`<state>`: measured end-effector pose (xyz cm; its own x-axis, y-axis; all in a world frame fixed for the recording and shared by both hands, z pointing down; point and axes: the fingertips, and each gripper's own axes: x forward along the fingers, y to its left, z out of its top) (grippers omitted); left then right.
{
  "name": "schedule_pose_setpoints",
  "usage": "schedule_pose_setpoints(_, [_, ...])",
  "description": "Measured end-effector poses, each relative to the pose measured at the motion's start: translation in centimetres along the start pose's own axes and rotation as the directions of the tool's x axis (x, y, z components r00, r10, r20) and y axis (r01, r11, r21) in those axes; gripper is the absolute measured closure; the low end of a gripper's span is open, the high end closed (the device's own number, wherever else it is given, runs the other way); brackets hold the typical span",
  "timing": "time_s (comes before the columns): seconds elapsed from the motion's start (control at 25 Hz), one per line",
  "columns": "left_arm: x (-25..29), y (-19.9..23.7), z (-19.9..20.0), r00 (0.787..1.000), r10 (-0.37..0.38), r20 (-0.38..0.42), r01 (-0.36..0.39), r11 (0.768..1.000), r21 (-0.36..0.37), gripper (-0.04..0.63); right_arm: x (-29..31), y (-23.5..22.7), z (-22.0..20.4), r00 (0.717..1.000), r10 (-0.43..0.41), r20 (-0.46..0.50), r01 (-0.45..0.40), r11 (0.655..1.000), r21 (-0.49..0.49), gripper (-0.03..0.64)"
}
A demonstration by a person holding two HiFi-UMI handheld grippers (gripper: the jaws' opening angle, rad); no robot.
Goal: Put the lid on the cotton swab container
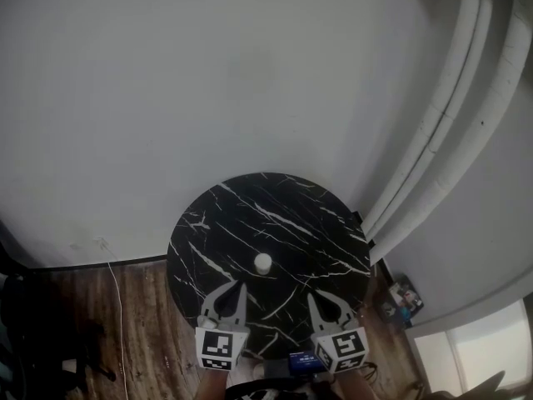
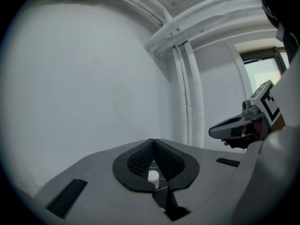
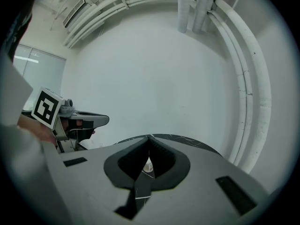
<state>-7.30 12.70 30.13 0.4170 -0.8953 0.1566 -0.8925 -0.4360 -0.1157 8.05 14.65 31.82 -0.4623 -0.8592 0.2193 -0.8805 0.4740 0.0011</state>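
A small white cylindrical cotton swab container (image 1: 263,262) stands upright near the middle of the round black marble table (image 1: 225,215). I see no separate lid anywhere. My left gripper (image 1: 236,287) hovers just left of and nearer than the container, its jaws shut and empty. At the right my right gripper (image 1: 319,300) is also shut on nothing. Through the gap behind the closed tips of the left gripper (image 2: 153,140) the container (image 2: 153,175) shows ahead. It shows the same way, as the container (image 3: 148,165), beyond the right gripper (image 3: 149,137).
White pipes (image 1: 441,115) run down the wall at the right. The wood floor (image 1: 141,323) at the left carries a thin cable (image 1: 114,290). Small items (image 1: 404,298) lie on the floor right of the table. A blue object (image 1: 304,361) sits by the table's near edge.
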Motion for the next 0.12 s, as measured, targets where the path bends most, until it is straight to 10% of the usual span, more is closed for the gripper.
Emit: schedule_pose_setpoints(0.12, [-0.12, 0.32, 0.09, 1.0, 0.007, 0.0, -0.007, 1.0, 0.0, 0.583, -0.01, 0.01, -0.19, 1.0, 0.002, -0.007, -0.002, 1.0, 0.0, 0.598])
